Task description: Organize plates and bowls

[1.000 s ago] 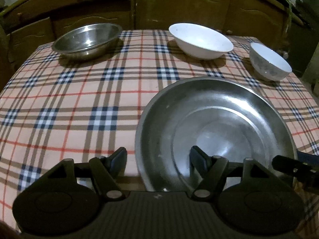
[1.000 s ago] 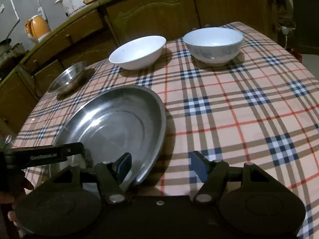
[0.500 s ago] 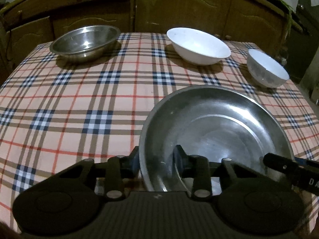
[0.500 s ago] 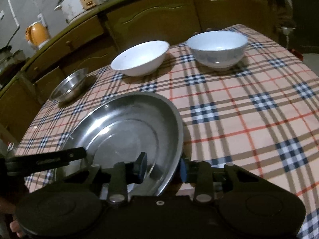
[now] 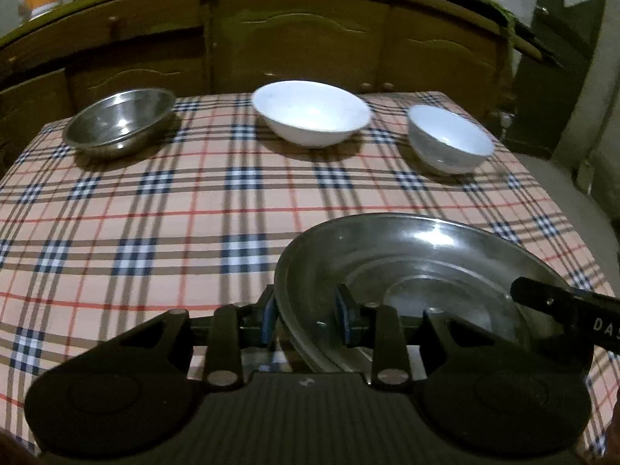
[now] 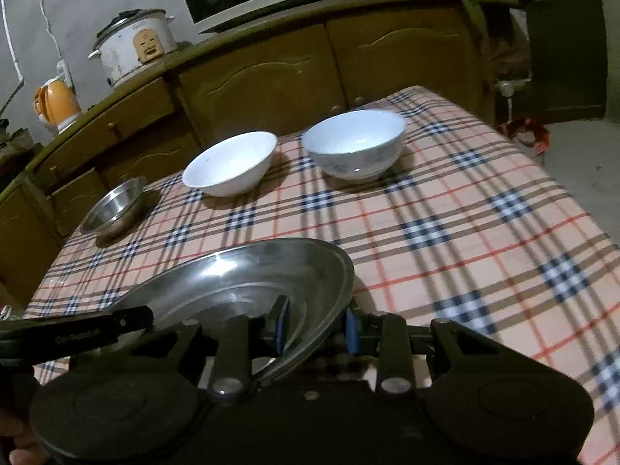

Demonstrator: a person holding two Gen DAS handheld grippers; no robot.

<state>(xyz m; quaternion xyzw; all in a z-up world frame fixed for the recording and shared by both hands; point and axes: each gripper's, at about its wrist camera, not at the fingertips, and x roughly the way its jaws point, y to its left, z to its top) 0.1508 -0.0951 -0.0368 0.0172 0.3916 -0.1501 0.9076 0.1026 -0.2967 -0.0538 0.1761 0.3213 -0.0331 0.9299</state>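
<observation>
- The left claw (image 5: 306, 319) is closing, its pads pinching the near-left rim of the steel plate (image 5: 407, 271).
- The right claw (image 6: 316, 323) is clenched on the plate's opposite rim.
- The plate hangs tilted between both claws, above the checked table (image 5: 155, 213).
- Three bowls stand along the far edge.

The left wrist view is taken from just behind the left gripper (image 5: 306, 319), close above the near left rim of the steel plate (image 5: 407, 267), and is aimed down across the table (image 5: 155, 209) toward the cabinets (image 5: 302, 38). The right wrist view is taken from behind the right gripper (image 6: 316, 325), at the plate (image 6: 248, 275)'s near right rim, and is turned leftward and somewhat higher, so that the cooker (image 6: 133, 44) beyond the plate is included. The plate, the steel bowl (image 5: 118, 122), the wide white bowl (image 5: 312, 110), the small bowl (image 5: 449, 141) and the cabinets are shared by both views.
</observation>
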